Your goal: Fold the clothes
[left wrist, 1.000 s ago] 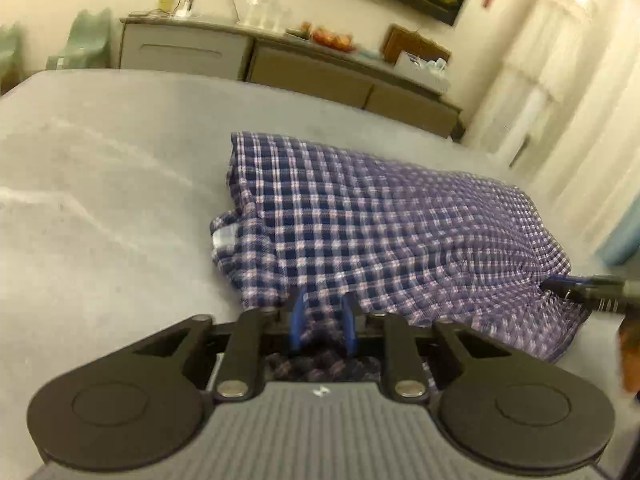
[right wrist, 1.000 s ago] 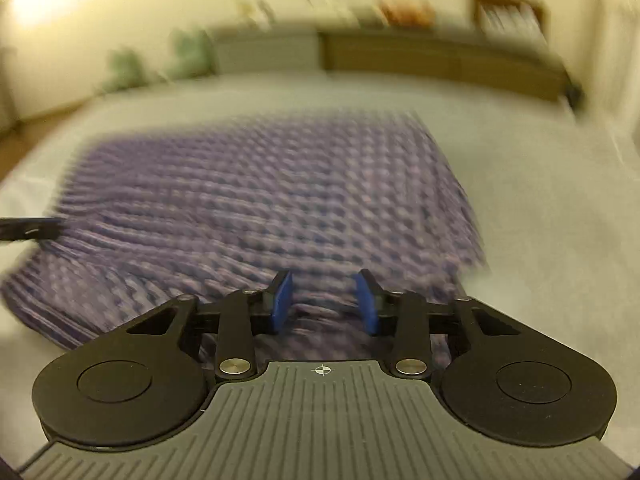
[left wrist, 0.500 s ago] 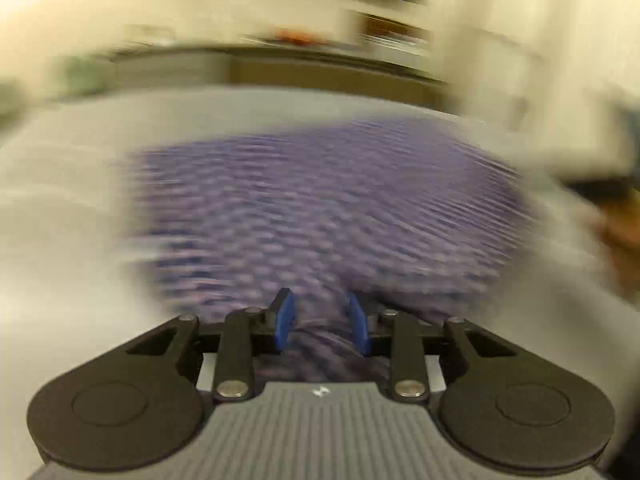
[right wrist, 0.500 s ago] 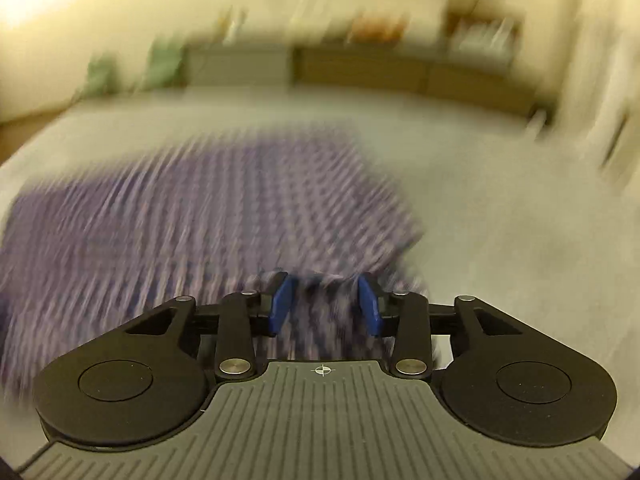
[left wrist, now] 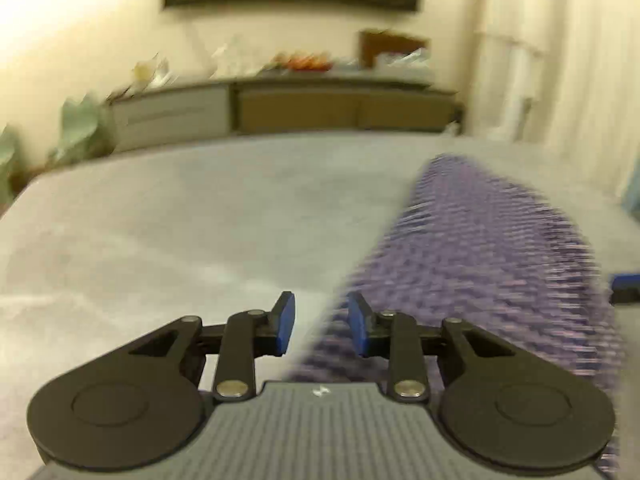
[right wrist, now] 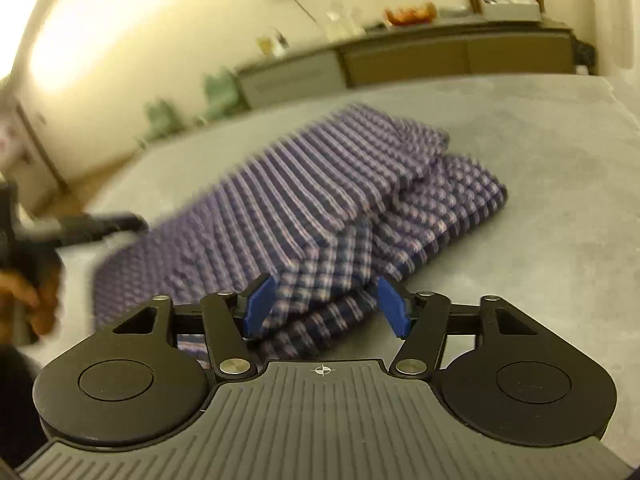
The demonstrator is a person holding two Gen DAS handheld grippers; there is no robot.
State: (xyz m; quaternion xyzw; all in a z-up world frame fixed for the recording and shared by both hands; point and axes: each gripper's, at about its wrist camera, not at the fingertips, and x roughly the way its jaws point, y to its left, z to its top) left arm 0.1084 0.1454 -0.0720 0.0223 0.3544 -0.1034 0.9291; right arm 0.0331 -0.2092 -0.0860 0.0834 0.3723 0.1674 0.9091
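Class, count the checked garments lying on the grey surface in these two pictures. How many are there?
1. A single purple checked shirt, folded into layers, lies on the grey surface, just ahead of the right claw. Anything tucked under it would be hidden.

1. My left gripper (left wrist: pixel 322 328): blue pads a modest gap apart, nothing pinched between them, pointing downward.
2. My right gripper (right wrist: pixel 326 306): jaws opening, pads clear of the cloth between them.
3. My left hand (right wrist: pixel 24 296) shows blurred at the right camera's left edge.
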